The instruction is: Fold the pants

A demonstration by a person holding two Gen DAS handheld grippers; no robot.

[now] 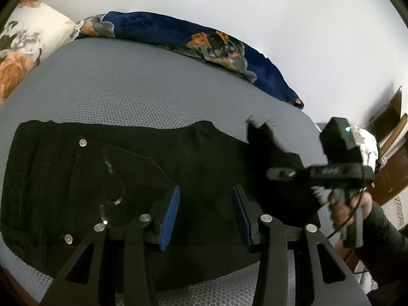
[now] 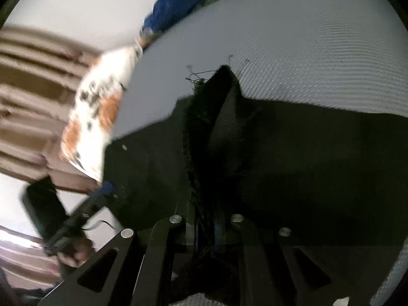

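Black pants (image 1: 102, 168) lie flat on the grey mattress (image 1: 127, 81), with the riveted waistband at the left. My left gripper (image 1: 205, 193) hovers over the middle of them, open, its blue pads (image 1: 170, 211) apart and not pressing on the cloth. My right gripper (image 1: 272, 173) comes in from the right in a person's hand (image 1: 341, 209) and lifts the frayed leg hem (image 1: 262, 137). In the right wrist view that gripper (image 2: 204, 216) is shut on the hem (image 2: 221, 89), which stands up between the fingers and hides the pads. The left gripper (image 2: 107, 191) shows blurred at lower left.
A blue floral blanket (image 1: 178, 33) lies bunched along the mattress's far edge by the white wall. A floral pillow (image 1: 30, 38) sits at the far left corner. Wooden furniture (image 1: 390, 173) stands beyond the mattress's right end. Bare grey mattress lies behind the pants.
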